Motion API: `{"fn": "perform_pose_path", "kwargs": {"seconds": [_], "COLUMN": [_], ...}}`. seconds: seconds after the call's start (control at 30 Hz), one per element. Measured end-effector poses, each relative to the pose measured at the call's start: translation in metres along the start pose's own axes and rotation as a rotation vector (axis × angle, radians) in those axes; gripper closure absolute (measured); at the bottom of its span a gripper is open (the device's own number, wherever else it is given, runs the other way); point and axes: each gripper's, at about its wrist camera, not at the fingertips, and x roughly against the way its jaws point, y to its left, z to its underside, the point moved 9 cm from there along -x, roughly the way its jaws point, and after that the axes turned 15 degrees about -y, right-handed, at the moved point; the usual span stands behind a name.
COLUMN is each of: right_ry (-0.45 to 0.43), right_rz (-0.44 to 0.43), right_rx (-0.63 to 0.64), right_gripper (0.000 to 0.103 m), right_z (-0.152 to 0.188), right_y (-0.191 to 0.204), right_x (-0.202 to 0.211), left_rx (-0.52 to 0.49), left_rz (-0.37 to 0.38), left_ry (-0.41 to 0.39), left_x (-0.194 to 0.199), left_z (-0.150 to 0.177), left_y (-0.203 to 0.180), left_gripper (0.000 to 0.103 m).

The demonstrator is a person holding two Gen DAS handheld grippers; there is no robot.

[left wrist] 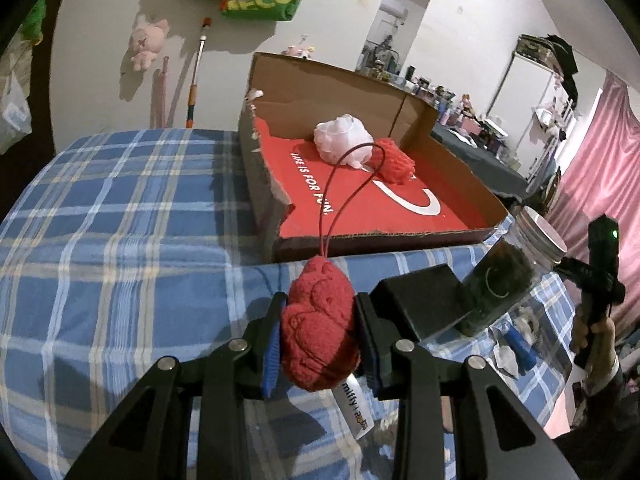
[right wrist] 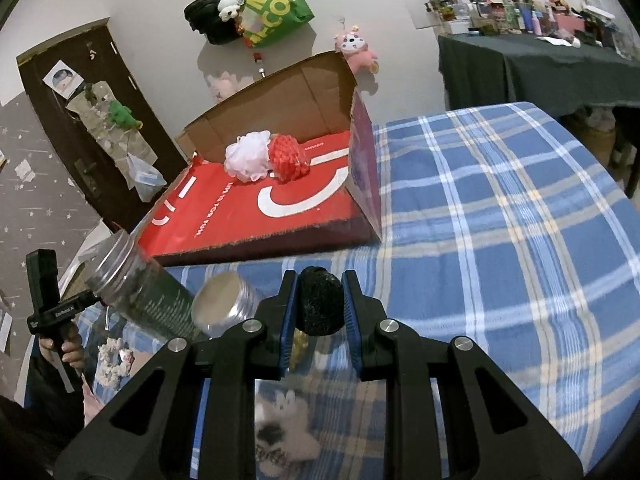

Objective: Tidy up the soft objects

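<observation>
Red plush charm point(left wrist: 318, 330) first: it sits squeezed between the blue pads of the left gripper point(left wrist: 318, 340), long axis running up and away along the fingers, its thin dark loop cord point(left wrist: 352, 176) arcing forward toward the cardboard box point(left wrist: 400, 98). A white tag hangs under it (partly readable, nothing worth quoting). So the left tool is narrow and loaded.

Over on the other side, the right gripper point(right wrist: 320, 308) is closed tight on a small black fuzzy ball point(right wrist: 321, 300), a gold bit dangling just beneath it. Both hands carry, both point forward and down over the blue plaid bedspread point(right wrist: 500, 220).

The relation that matters: the box lies straight ahead of both tools, red printed floor point(right wrist: 248, 208) showing, its near side cut low and its far flap standing tall. From the left view the charm lines up on the box's near wall; from the right view the box lies ahead and to the left. Hard to call which hand is nearer.

Inside, a white mesh pouf point(left wrist: 344, 142) and a red mesh pouf point(left wrist: 396, 160) touch each other toward the back, leaving the front of the floor open. That, I'd judge, is the landing room.

Watch the clear jar point(right wrist: 160, 292) lying tilted between the two tools, lid toward the right gripper. It crowds the lane, and the low torn near edge point(left wrist: 280, 196) could snag that cord.
</observation>
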Motion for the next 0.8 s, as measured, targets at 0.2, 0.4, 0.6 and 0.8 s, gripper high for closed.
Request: {"fn": "perform_pose_path", "kwargs": {"seconds": [0.2, 0.4, 0.6, 0.8], "right_ry": [0.009, 0.021, 0.034, 0.05], "right_rz": [-0.037, -0.079, -0.127, -0.157], "right_rx": [-0.011, -0.028, -0.034, -0.013], "right_gripper": [0.082, 0.082, 0.082, 0.082], "right_z": [-0.008, -0.016, -0.026, -0.042], "right_y": [0.003, 0.008, 0.02, 0.033], "right_x": [-0.01, -0.018, -0.027, -0.047], "left_rx": [-0.022, -0.036, -0.059, -0.08], "left_rz": [0.032, 0.054, 0.081, 0.097], "left_ry": [0.01, 0.003, -0.012, -0.022], "left_x": [-0.01, -0.016, -0.02, -0.032], "left_z": [-0.008, -0.019, -0.033, -0.051], "left_y": [-0.004, -0.008, -0.018, -0.03], "left_gripper": [0.068, 0.068, 0.068, 0.068]}}
